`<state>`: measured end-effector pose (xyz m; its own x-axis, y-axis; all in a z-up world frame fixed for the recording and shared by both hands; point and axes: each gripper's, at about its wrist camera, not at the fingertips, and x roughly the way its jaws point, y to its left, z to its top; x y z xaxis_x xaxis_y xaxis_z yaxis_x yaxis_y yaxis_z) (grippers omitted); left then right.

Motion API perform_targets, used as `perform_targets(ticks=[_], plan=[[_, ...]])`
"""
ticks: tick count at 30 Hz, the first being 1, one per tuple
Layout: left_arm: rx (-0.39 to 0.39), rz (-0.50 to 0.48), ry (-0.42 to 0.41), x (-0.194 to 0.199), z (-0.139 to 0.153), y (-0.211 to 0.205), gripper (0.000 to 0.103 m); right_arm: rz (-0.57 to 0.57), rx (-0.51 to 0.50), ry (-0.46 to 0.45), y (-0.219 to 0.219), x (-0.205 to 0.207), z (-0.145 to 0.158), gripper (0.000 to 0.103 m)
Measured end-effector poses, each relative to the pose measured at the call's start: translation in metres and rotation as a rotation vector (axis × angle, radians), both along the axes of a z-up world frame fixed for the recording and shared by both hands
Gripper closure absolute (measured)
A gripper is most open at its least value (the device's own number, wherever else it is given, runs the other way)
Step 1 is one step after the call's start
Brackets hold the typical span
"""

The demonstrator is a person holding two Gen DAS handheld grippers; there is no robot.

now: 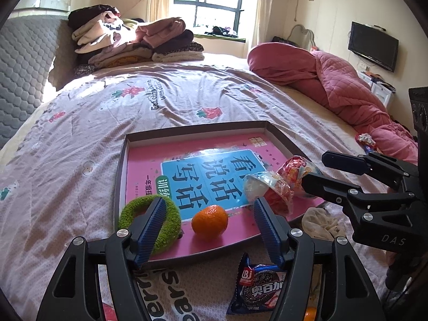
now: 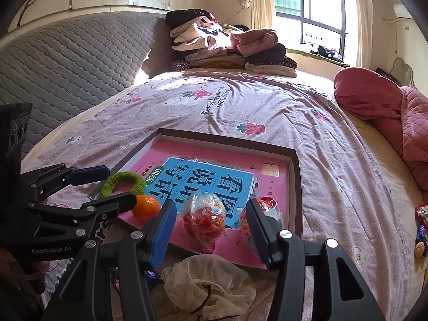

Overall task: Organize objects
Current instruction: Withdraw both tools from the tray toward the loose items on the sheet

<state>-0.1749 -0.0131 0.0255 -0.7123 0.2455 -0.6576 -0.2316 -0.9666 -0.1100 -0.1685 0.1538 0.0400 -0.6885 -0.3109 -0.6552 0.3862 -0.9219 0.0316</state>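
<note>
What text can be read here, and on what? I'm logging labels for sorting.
"看图说话写话", upside down: book in the tray.
"训练": green tag on that book.
"奥百加": cookie pack.
"DAS": right gripper.
"GenRobot.AI": left gripper.
Bedsheet lettering: curved English, too distorted to read.
Small print on the book and snack bags: too blurred.

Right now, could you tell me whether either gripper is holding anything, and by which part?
Nothing is held: the left gripper and the right gripper are both open.
</note>
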Motion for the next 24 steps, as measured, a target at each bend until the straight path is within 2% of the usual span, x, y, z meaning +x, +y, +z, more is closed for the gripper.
perform_targets(ticks=[24], plan=[[0.014, 0.037, 0.102, 0.046, 0.039, -0.005, 0.033, -0.011, -0.053, 0.078, 0.011, 0.040, 0.033, 0.049]])
